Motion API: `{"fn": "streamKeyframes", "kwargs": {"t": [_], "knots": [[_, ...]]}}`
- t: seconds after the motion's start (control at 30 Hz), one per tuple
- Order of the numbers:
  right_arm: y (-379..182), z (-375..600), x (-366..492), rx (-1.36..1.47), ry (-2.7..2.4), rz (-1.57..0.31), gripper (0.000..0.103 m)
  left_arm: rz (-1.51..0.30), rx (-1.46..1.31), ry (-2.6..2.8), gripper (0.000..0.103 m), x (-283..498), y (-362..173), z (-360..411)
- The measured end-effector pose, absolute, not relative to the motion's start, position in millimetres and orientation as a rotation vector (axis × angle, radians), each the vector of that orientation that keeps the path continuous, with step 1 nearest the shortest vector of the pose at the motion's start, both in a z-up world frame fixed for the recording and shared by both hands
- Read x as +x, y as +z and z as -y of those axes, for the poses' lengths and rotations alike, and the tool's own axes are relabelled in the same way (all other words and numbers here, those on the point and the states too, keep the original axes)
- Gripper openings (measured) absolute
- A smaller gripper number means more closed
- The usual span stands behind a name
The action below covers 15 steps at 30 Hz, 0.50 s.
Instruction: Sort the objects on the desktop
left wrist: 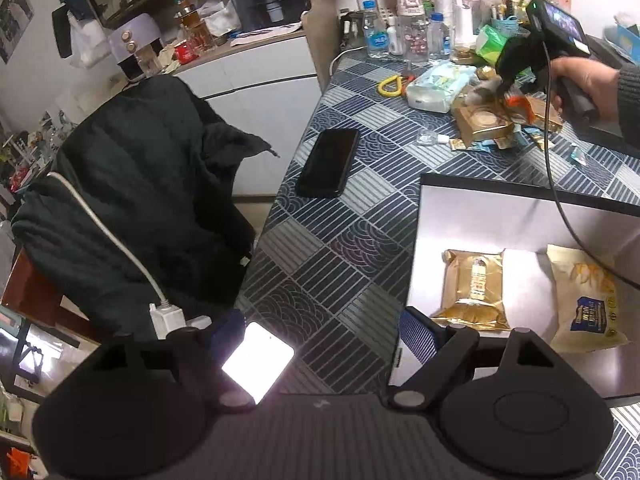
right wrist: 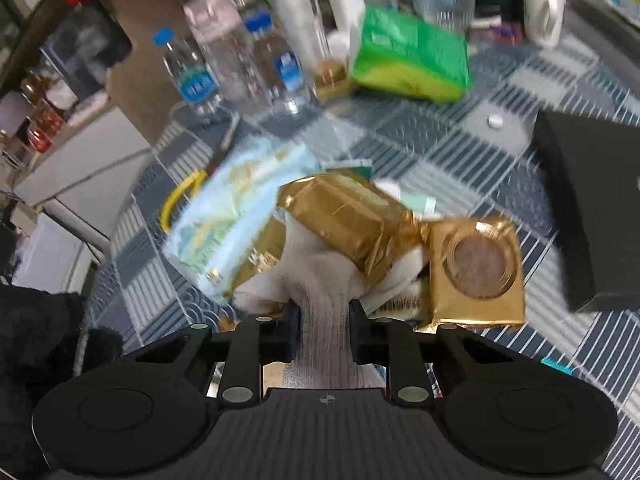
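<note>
Right tool (right wrist: 324,312) clamped on white sock (right wrist: 320,280), left tool (left wrist: 316,344) wide open, empty; gold packet (right wrist: 352,224) at 12 o'clock riding on top, might slide off.

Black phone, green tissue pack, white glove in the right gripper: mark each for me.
black phone (left wrist: 328,162), left wrist view, middle of its dark screen.
green tissue pack (right wrist: 412,56), right wrist view, centre of its top face.
white glove (right wrist: 324,320), right wrist view, cuff between the fingers.

Both grippers are matte black, with round discs and silver rivets. The right gripper (left wrist: 506,90) trails a black cable (a lit screen on top). Bare hand (left wrist: 580,84), dark ribbed sleeve (left wrist: 630,92).
</note>
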State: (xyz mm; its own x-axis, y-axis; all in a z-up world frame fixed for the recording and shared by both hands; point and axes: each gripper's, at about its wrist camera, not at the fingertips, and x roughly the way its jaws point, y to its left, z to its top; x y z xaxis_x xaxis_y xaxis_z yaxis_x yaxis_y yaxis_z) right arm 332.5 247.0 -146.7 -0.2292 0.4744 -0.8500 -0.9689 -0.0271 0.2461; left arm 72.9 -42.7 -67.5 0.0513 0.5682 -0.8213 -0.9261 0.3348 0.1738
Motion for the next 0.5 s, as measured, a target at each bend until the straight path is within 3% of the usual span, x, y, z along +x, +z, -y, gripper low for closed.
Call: {"fn": "streamKeyframes", "kwargs": {"t": [0.5], "knots": [[-63.2,-213.9,370.3,-0.473,1.663,-1.083,0.024,-0.909,-0.388,1.157,0.100,85.4,-47.4,63.0]]}}
